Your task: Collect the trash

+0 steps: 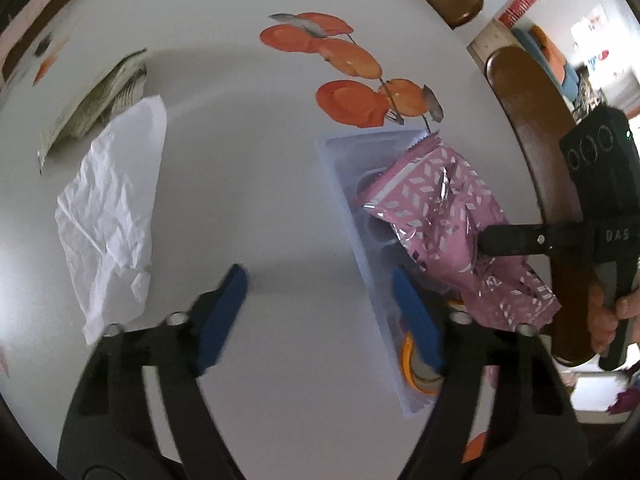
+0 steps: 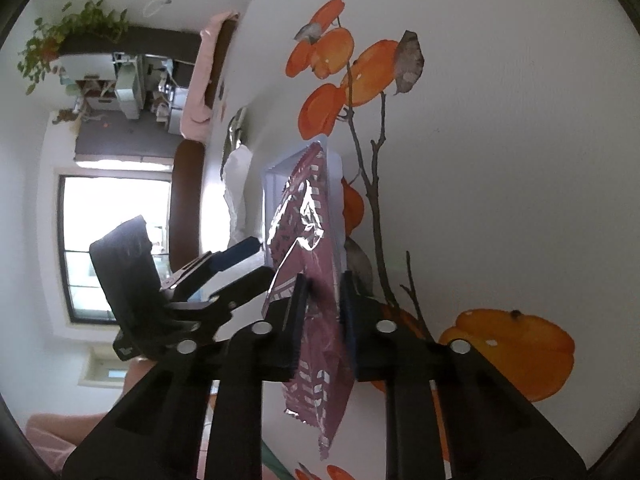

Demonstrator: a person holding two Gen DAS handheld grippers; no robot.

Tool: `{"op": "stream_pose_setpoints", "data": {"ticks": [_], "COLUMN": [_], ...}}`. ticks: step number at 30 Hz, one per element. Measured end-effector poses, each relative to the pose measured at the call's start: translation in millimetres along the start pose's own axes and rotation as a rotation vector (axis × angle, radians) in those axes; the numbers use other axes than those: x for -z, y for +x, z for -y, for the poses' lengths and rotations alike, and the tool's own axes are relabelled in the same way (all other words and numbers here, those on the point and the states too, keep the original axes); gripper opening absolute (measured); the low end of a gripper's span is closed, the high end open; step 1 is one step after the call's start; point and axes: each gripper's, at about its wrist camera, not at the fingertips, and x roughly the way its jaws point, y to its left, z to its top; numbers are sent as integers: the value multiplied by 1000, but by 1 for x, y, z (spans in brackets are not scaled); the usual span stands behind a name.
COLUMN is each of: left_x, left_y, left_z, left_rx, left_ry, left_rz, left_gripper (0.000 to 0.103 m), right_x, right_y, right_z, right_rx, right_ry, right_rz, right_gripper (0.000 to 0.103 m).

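Only "DAS" can be read, in pale letters on the right tool's (image 1: 486, 239) black body

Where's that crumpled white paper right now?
In the left wrist view the crumpled white paper lies flat on the table, left of the open left gripper, with a greenish wrapper just beyond it.

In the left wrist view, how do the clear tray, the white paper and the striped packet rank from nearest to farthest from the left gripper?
1. Clear tray, under the gripper's right finger.
2. White paper, to the left.
3. Striped packet, far left, beyond the paper.
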Motion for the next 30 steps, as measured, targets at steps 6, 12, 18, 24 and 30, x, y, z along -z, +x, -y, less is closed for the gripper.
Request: {"op": "stream_pose_setpoints", "data": {"ticks": [6,12,18,24,30], "left_x": [-5,-5,-4,-2,2], "left_y": [0,-1,-17,-29,-30], "left_z": [19,21,14,5,-4], "left_rx": [60,102,118,124,119], "left_ry": [67,35,7,-14,-37], "left_rz": [-21,-26,-1,12,11], "left_gripper": [9,3,2,2,2], "right_x": [2,5,8,11,19], "right_y": [-4,-14,-29,-46,-55], "right_z": [4,3,1,-3,-5], "right_rx": [-13,-35,-73,-116,-116], "right_ry": [17,17,26,36,40], "right_rz": [11,31,62,115,142], "right_gripper": [16,12,10,10,10]}}
